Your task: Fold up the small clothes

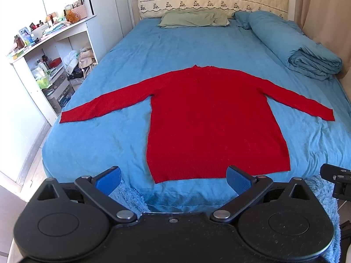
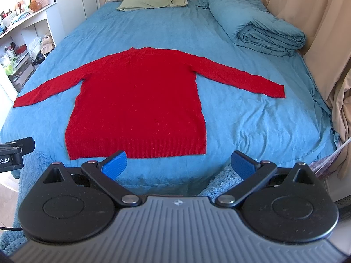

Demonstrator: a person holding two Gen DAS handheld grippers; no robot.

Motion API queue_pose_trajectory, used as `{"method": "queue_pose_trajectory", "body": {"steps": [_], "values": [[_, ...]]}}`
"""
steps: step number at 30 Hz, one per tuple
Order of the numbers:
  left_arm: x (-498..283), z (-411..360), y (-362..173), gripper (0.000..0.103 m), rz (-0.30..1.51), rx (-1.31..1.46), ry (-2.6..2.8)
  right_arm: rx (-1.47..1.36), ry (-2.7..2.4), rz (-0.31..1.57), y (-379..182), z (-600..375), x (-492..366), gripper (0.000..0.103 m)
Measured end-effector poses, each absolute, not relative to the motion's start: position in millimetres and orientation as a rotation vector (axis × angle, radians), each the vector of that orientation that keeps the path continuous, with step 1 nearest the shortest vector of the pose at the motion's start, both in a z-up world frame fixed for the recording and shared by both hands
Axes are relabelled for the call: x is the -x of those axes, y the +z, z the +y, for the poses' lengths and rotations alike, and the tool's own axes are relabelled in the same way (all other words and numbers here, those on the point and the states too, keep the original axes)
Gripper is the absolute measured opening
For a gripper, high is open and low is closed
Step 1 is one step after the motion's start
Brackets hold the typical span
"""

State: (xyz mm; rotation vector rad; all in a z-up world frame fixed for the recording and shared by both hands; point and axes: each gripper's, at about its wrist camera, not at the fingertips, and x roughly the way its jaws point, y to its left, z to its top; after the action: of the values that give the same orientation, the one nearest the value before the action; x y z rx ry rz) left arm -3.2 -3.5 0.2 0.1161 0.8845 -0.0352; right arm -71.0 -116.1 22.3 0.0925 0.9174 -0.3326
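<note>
Both tongs gaping wide, gripping nothing: left gripper [image 1: 173,180], right gripper [image 2: 179,164] hovering at six o'clock | red knit long-sleeved sweater [image 1: 210,118] lying spread flat on blue bedsheet [image 1: 175,50] | folding not begun | next likely: pinching a sleeve cuff, nine or three o'clock

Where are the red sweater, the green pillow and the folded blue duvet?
red sweater [image 1: 210,118]: left wrist view, middle of the body panel.
green pillow [image 1: 193,18]: left wrist view, centre of its top face.
folded blue duvet [image 2: 269,36]: right wrist view, the stacked folds at its near end.
</note>
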Motion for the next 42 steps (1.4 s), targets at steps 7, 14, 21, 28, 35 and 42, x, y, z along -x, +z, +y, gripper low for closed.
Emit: {"method": "queue_pose_trajectory", "body": {"steps": [7,14,21,28,35,42], "values": [[3.8,-3.2,-0.4,0.103,0.881,-0.116,-0.038,-0.091,-0.327,0.921,22.7,-116.1,72.0,0.103],[3.5,-3.5,-1.4,0.103,0.884,-0.116,-0.043,-0.089,-0.327,0.919,23.2,-116.4,71.4,0.103],[4.8,-4.7,-1.9,0.103,0.883,-0.122,-0.055,-0.089,-0.323,0.919,22.5,-115.8,71.5,0.103],[4.6,-2.1,-0.3,0.103,0.878,-0.119,-0.045,-0.088,-0.323,0.919,22.3,-115.6,71.1,0.103],[5.5,-2.1,-0.8,0.103,0.878,-0.114,-0.044,-0.088,-0.323,0.919,22.5,-115.8,71.1,0.103],[6.2,-1.6,1.3,0.103,0.877,-0.110,-0.044,-0.082,-0.316,0.921,23.1,-114.5,69.9,0.103]]}}
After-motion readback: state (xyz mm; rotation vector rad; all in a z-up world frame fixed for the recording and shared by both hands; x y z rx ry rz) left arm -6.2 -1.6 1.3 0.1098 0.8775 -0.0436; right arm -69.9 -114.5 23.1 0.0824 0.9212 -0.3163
